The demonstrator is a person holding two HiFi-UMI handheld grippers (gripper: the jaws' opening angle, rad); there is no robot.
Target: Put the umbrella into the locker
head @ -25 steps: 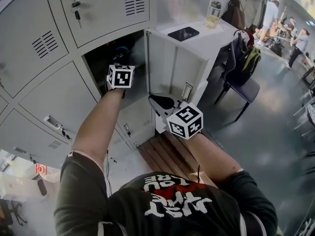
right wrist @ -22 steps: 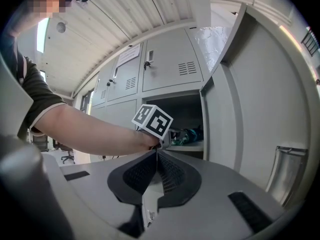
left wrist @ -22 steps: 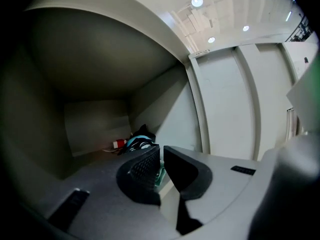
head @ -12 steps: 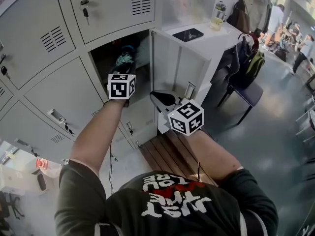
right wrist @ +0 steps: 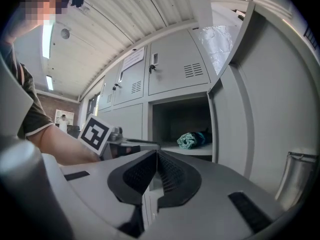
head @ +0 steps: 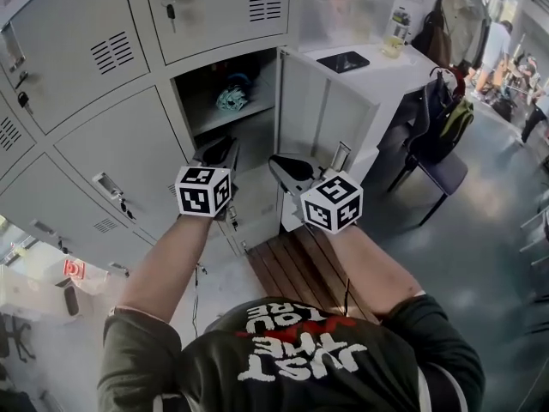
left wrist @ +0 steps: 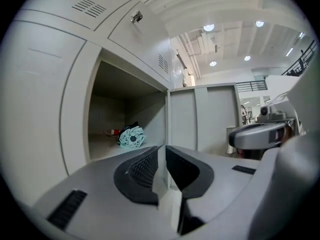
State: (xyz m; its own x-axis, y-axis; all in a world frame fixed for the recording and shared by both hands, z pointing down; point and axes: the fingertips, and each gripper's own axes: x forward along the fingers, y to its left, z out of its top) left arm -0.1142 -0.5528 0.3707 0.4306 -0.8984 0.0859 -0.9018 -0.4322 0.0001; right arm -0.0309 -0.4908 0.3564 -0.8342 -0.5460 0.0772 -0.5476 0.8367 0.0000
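The folded teal umbrella (head: 232,99) lies on the shelf inside the open locker (head: 225,123), whose door (head: 330,114) stands swung out to the right. In the left gripper view the umbrella (left wrist: 131,136) rests deep in the compartment; in the right gripper view the umbrella (right wrist: 192,140) sits near the door side. My left gripper (head: 219,151) hovers in front of and below the opening, its jaws a narrow slit apart with nothing between them (left wrist: 162,154). My right gripper (head: 287,166) is shut and empty (right wrist: 156,159), just in front of the door.
Closed locker doors with keys (head: 171,11) surround the open one. A wooden bench (head: 296,269) lies below my arms. A white counter carries a black tablet (head: 343,61). A chair hung with bags (head: 437,131) stands at right, with people beyond.
My left gripper has pulled back out of the locker toward me and lower, leaving the umbrella on the shelf. My right gripper has stayed put.
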